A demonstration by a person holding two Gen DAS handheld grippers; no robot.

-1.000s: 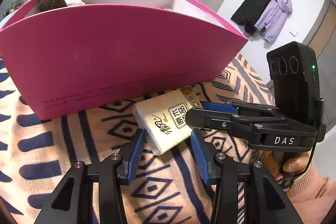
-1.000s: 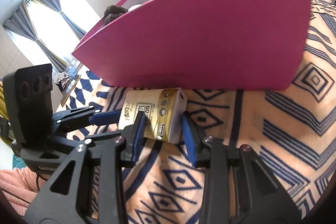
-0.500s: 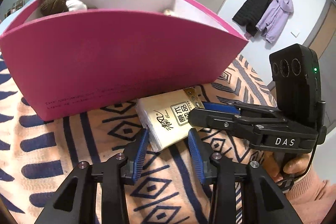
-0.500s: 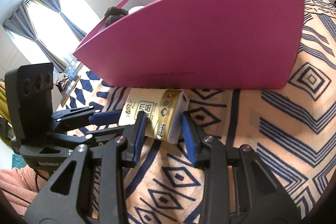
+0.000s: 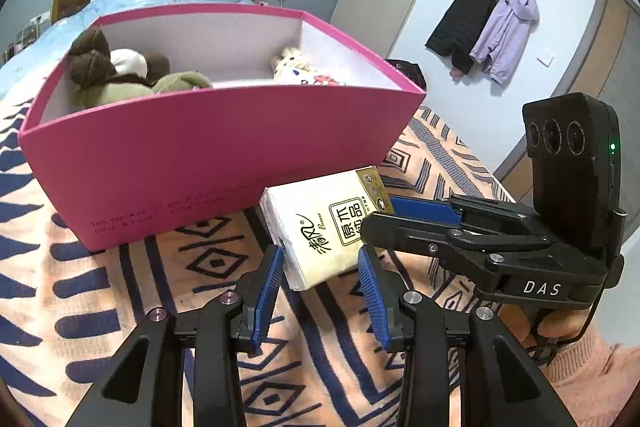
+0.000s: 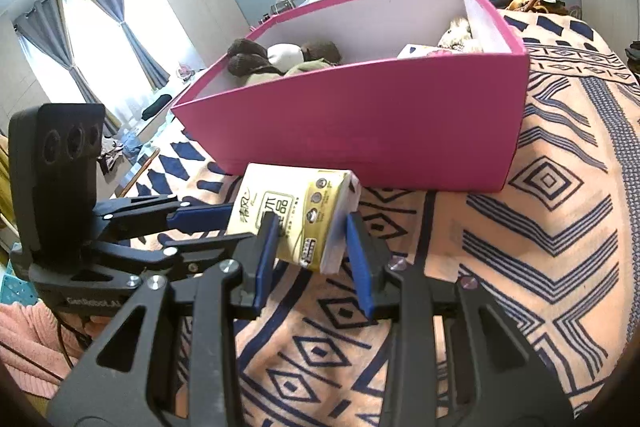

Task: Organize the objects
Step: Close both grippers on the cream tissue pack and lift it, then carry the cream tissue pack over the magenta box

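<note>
— Grip check, left camera first: what have you got?

— My left gripper point(image 5: 320, 267) has just been closing, and its blue pads point(image 5: 266, 287) now pinch the near corner of the tissue pack point(image 5: 320, 227), jaws narrow. My right gripper point(image 5: 384, 217) reaches in from the right and clamps the pack's right end.

— And where is the pack?

— Just in front of the pink box point(image 5: 200, 155), near its right half, over the patterned blanket point(image 5: 120, 287). From this camera I cannot tell whether it touches the box wall. Plush toys point(image 5: 104, 67) lie inside the box at the far left.

— Now the right camera.

— My right gripper point(image 6: 312, 243) is nearly closed on the near end of the tissue pack point(image 6: 288, 211), one pad on its printed face, the other on its white side. My left gripper point(image 6: 236, 227) comes from the left, fingers on the pack's left end.

— Is the pack lying flat?

— No, it is tilted, its near end off the blanket point(image 6: 540, 227). The pink box point(image 6: 380, 131) stands right behind it, open on top, with the plush toys point(image 6: 256, 59) in its far left corner.
</note>
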